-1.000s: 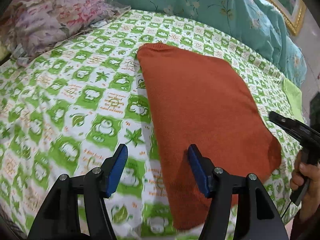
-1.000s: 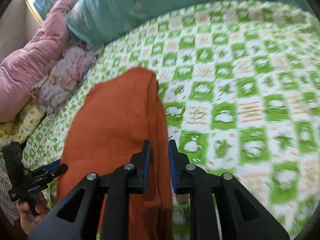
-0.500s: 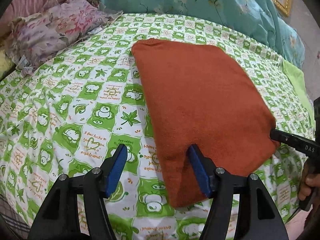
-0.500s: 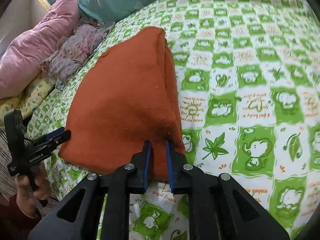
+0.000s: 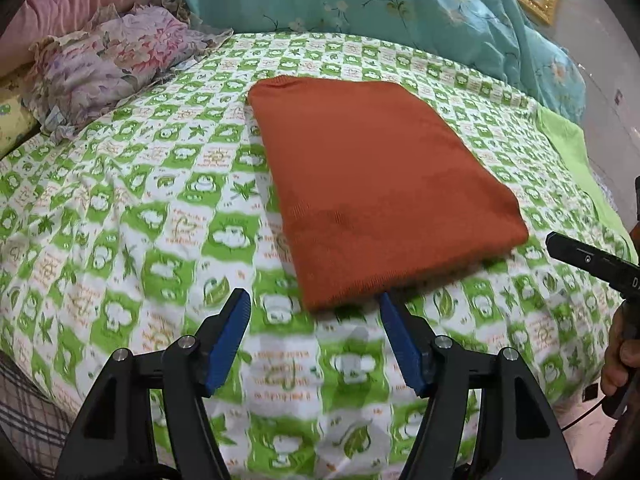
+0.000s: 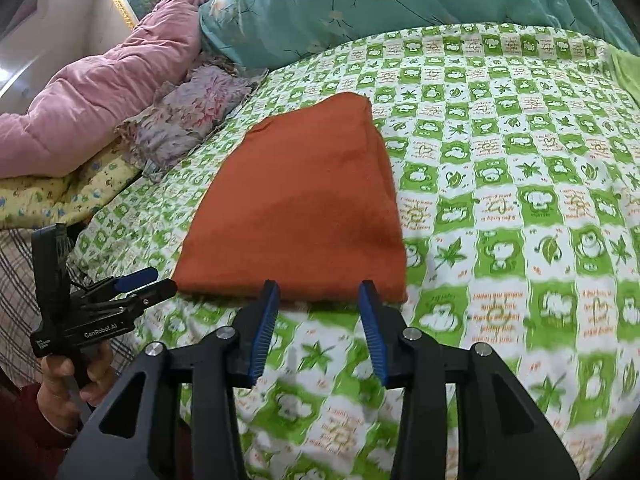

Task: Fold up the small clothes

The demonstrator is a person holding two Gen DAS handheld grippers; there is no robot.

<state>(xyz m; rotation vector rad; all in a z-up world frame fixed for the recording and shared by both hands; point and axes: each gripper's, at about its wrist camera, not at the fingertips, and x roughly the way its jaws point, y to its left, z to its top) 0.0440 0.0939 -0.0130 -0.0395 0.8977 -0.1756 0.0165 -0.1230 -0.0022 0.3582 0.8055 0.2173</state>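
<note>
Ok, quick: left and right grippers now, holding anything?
Left gripper: jaws opening, nothing between them.
Right gripper: jaws opening, clear of the orange garment.

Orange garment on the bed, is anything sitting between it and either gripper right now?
Nothing visible. Only bare green-checked bedsheet lies between the folded orange garment and the left gripper or right gripper; both jaws are opening, empty.

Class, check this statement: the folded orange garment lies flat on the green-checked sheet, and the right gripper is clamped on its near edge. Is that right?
Not quite. The orange garment does lie folded flat on the green-checked sheet, but the right gripper is not clamped on it: the right wrist view shows its jaws opening, with nothing between them.
</note>
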